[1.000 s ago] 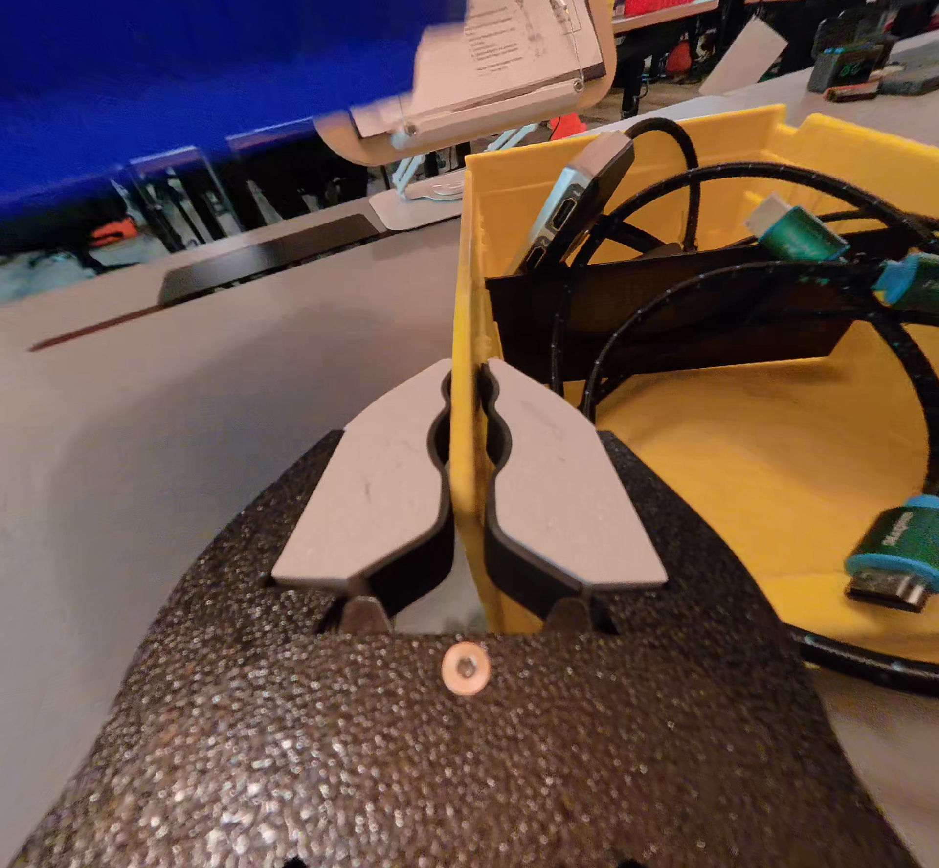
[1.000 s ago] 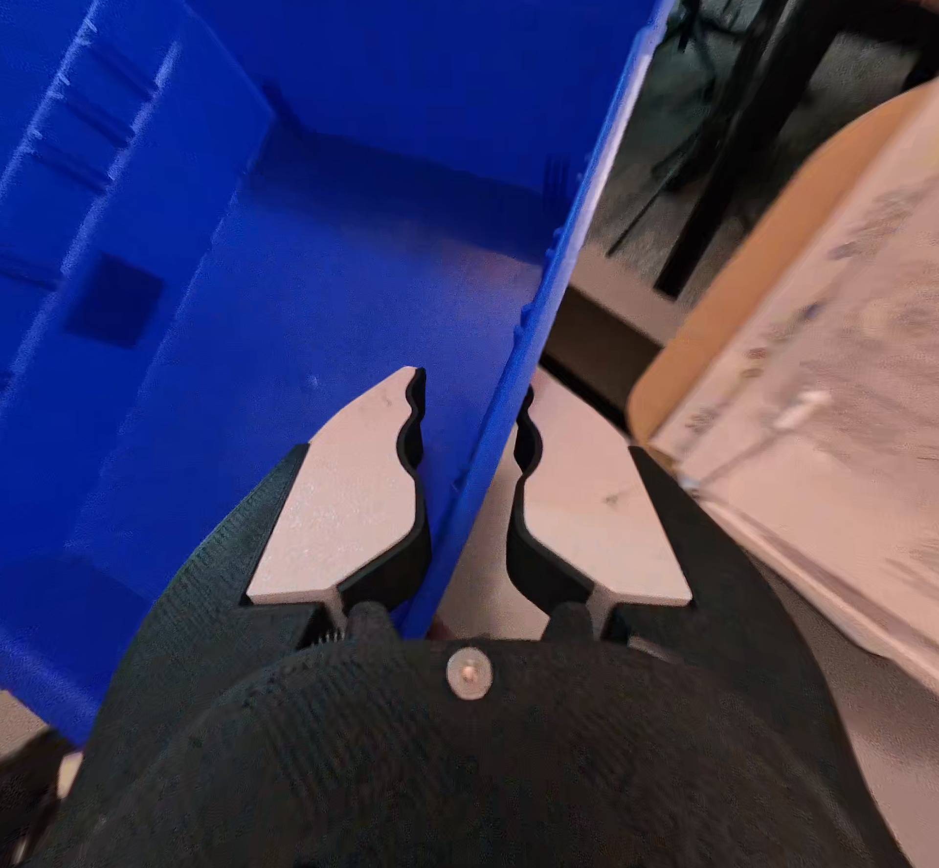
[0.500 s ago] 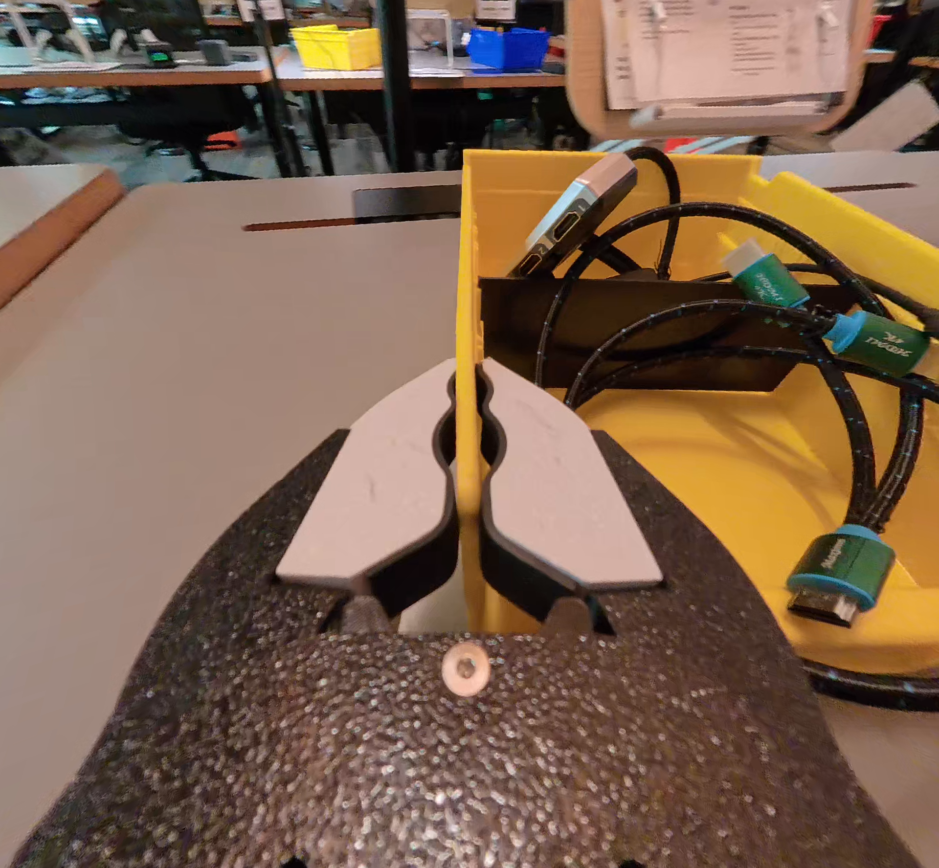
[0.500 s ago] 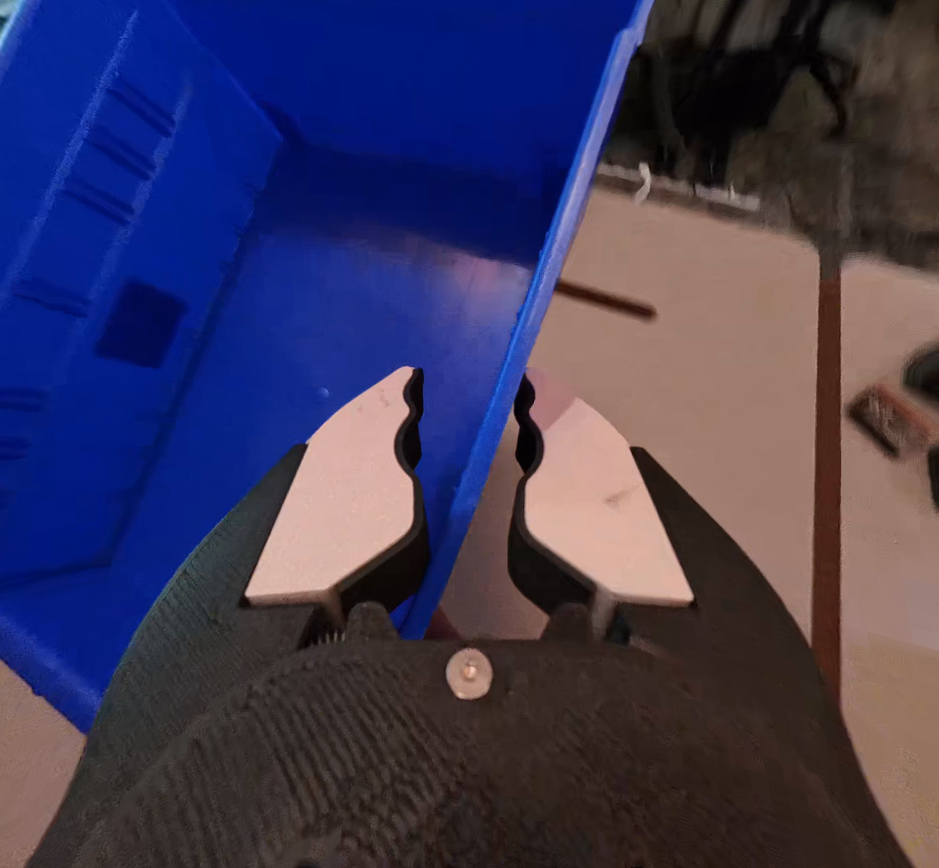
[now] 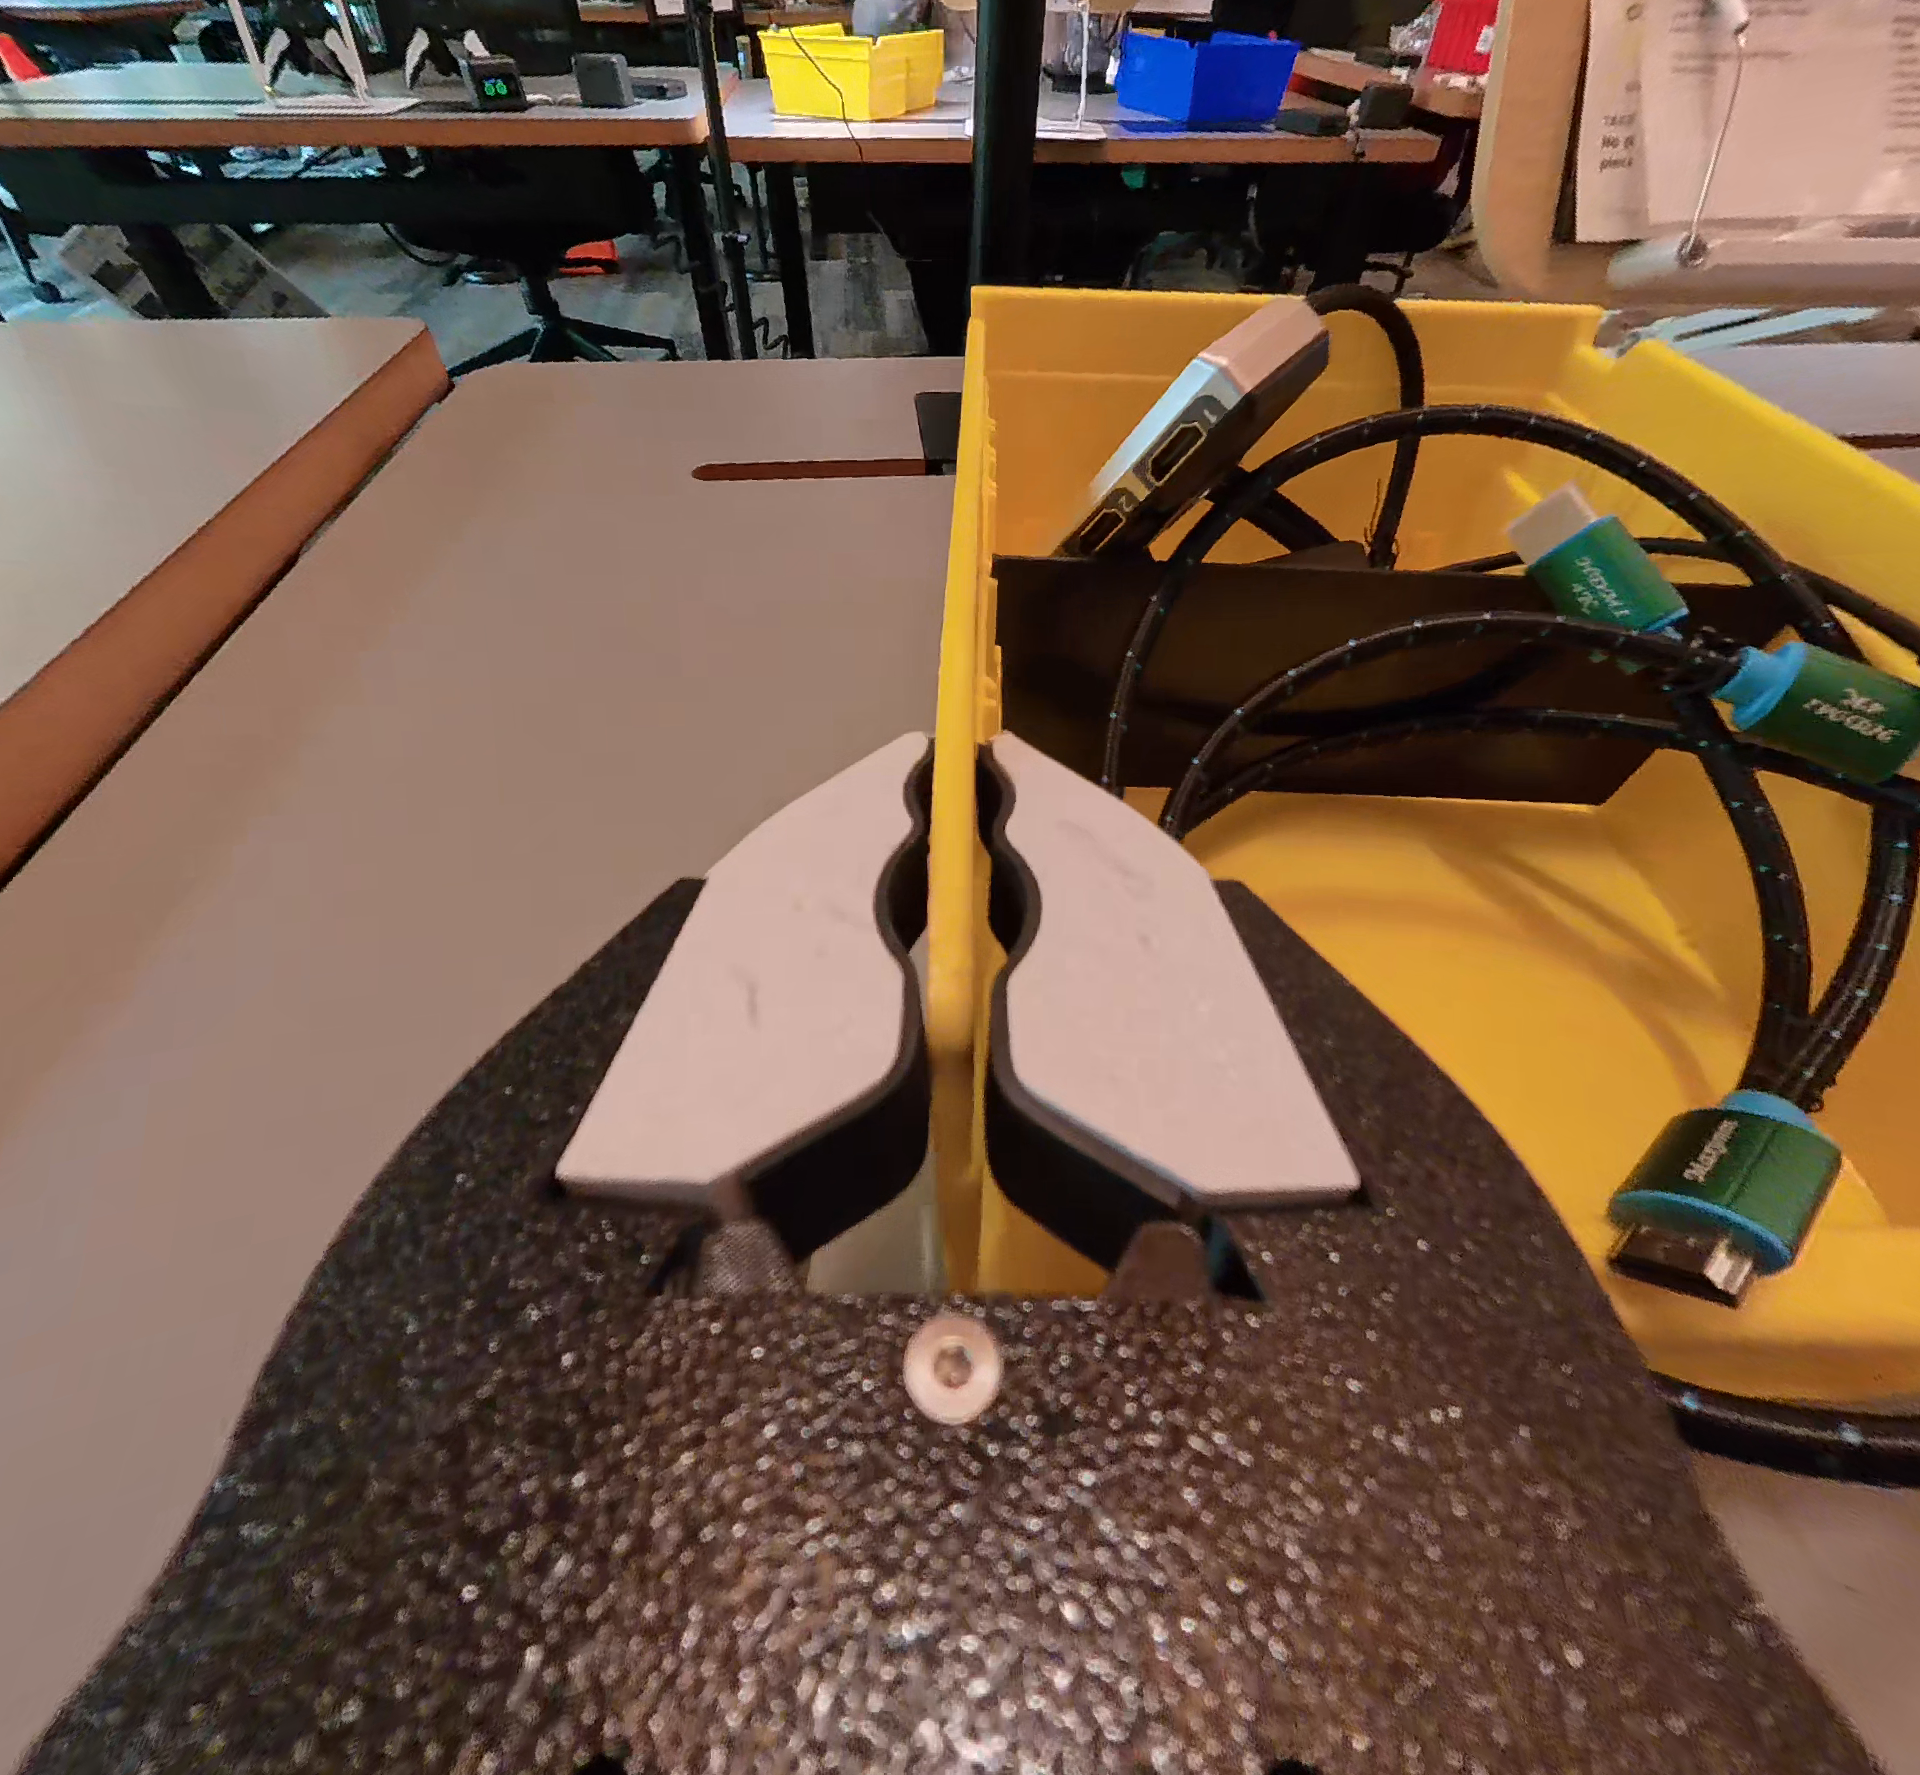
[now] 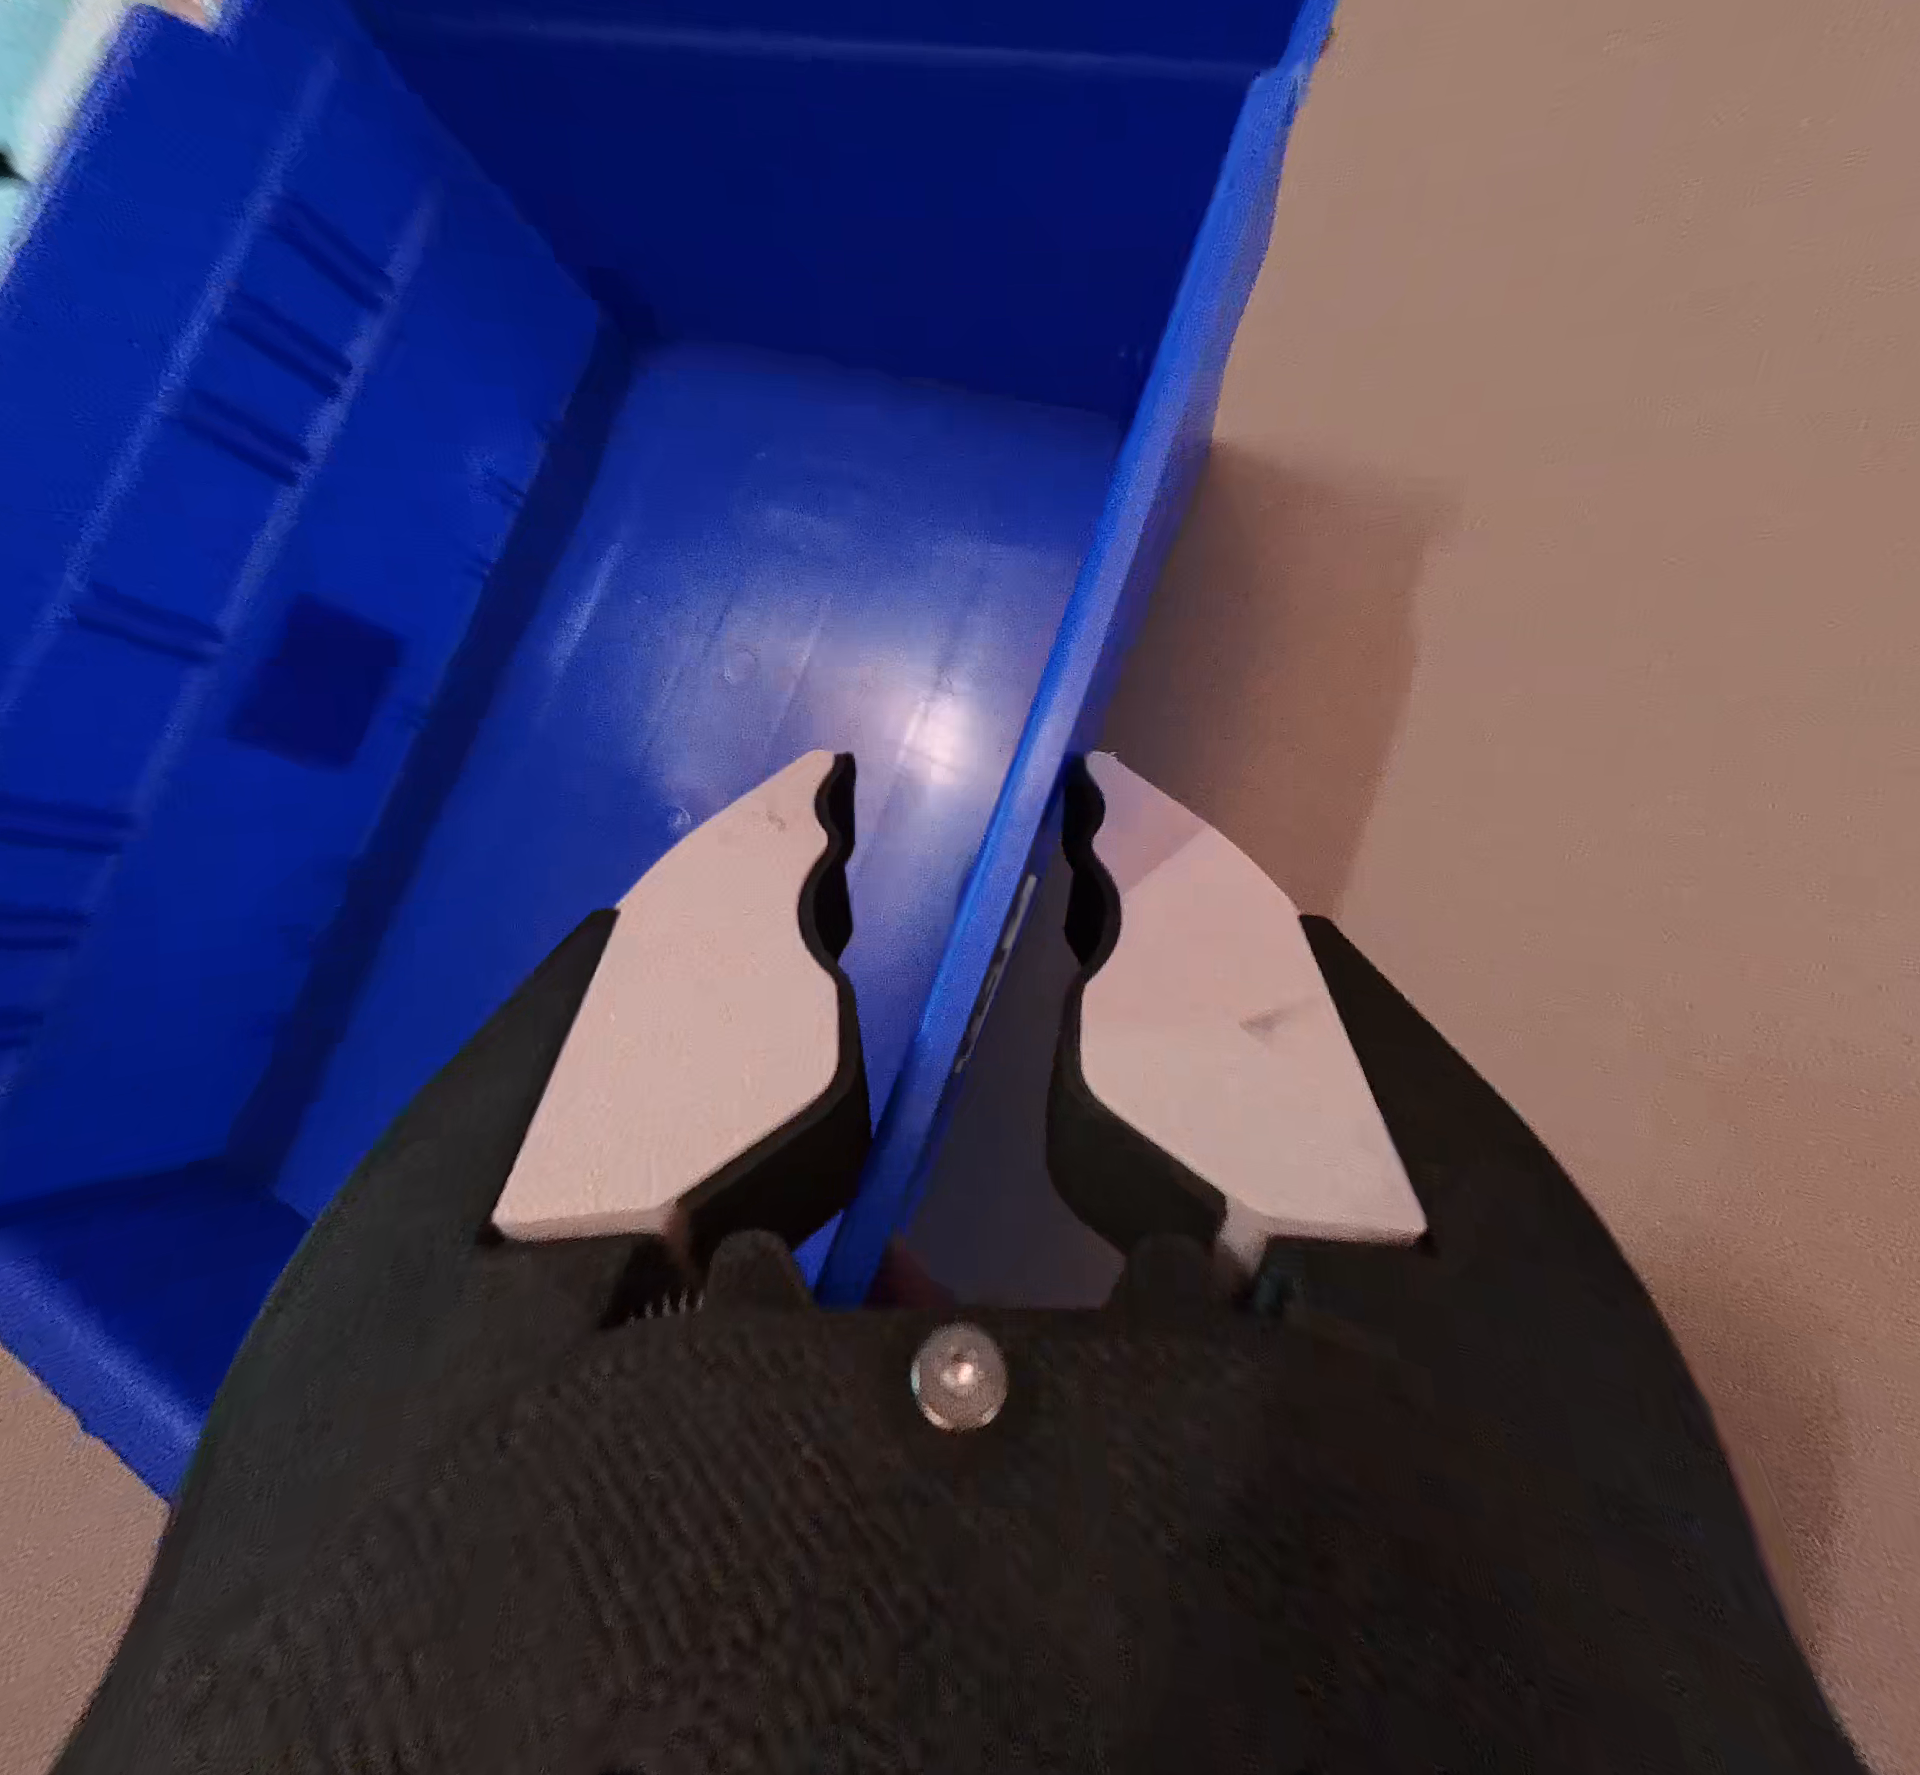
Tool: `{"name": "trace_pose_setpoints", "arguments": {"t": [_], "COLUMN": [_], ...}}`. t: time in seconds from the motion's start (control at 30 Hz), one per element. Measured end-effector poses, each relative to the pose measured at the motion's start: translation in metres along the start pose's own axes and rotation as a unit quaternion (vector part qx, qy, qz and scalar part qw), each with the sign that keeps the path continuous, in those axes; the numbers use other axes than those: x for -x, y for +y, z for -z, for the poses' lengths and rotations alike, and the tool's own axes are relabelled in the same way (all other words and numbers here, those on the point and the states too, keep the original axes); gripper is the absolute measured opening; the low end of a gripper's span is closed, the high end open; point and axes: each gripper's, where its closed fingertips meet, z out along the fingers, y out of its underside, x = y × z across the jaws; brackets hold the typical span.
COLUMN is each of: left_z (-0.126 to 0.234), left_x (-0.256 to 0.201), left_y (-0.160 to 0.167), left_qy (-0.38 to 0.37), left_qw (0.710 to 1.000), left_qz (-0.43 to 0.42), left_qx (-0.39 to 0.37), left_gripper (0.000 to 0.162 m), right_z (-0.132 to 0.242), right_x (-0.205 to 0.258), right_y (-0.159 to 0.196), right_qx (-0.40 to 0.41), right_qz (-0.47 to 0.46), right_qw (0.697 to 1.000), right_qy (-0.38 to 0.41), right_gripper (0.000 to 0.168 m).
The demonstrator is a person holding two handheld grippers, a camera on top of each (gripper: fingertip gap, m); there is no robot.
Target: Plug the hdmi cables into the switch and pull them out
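Note:
My left gripper (image 5: 954,754) is shut on the left wall of a yellow bin (image 5: 961,582) on the table. In the bin, a grey HDMI switch (image 5: 1205,421) leans against the back wall. Black braided HDMI cables (image 5: 1787,894) coil around it, with green-and-blue plugs (image 5: 1725,1185) lying loose. A black divider panel (image 5: 1299,676) lies across the bin. My right gripper (image 6: 961,769) straddles the right wall of an empty blue bin (image 6: 727,219) and grips it; the wall presses on the right finger. The blue bin appears to rest on the table (image 6: 1610,478).
A clipboard stand with papers (image 5: 1714,63) stands behind the yellow bin at the right. A second table (image 5: 156,478) adjoins on the left. A black pole (image 5: 1003,63) rises behind the table. A cable slot (image 5: 821,470) is cut in the tabletop.
The right gripper has carried the blue bin from up in the air down to the tabletop. The left view has swung and levelled with the yellow bin; the blue bin has left it.

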Motion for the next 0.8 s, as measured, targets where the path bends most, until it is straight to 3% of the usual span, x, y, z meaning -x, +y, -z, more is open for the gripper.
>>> {"name": "trace_pose_setpoints", "arguments": {"t": [0.13, 0.2, 0.27, 0.37, 0.4, 0.5, 0.63, 0.8], "left_z": [0.001, 0.002, 0.004, 0.013, 0.016, 0.017, -0.005, -0.052], "left_x": [0.000, 0.001, 0.005, -0.001, -0.003, -0.017, -0.044, -0.066], "left_y": [0.001, 0.001, -0.004, -0.034, -0.046, -0.072, -0.077, -0.060], "left_qy": [-0.004, -0.008, -0.023, -0.009, -0.009, 0.010, 0.047, 0.080], "left_qw": [1.000, 1.000, 0.998, 0.996, 0.995, 0.988, 0.957, 0.913], "left_qz": [0.002, -0.003, -0.027, -0.073, -0.089, -0.140, -0.254, -0.342], "left_qx": [0.012, 0.029, 0.054, 0.047, 0.040, 0.057, 0.131, 0.208], "left_gripper": [0.007, 0.008, 0.021, 0.045, 0.046, 0.044, 0.048, 0.048], "right_z": [-0.005, 0.003, 0.023, 0.057, 0.068, 0.096, 0.107, 0.087], "right_x": [-0.003, -0.012, -0.022, -0.009, -0.002, 0.041, 0.128, 0.211], "right_y": [-0.008, -0.007, -0.017, -0.034, -0.039, -0.053, -0.059, -0.039], "right_qx": [-0.003, 0.012, -0.009, -0.069, -0.087, -0.165, -0.253, -0.262], "right_qz": [0.060, 0.109, 0.152, 0.196, 0.204, 0.200, 0.210, 0.248], "right_qw": [0.997, 0.988, 0.971, 0.954, 0.950, 0.950, 0.943, 0.931], "right_qy": [0.048, 0.106, 0.186, 0.216, 0.219, 0.174, 0.049, -0.058], "right_gripper": [0.041, 0.053, 0.082, 0.080, 0.082, 0.082, 0.080, 0.079]}}
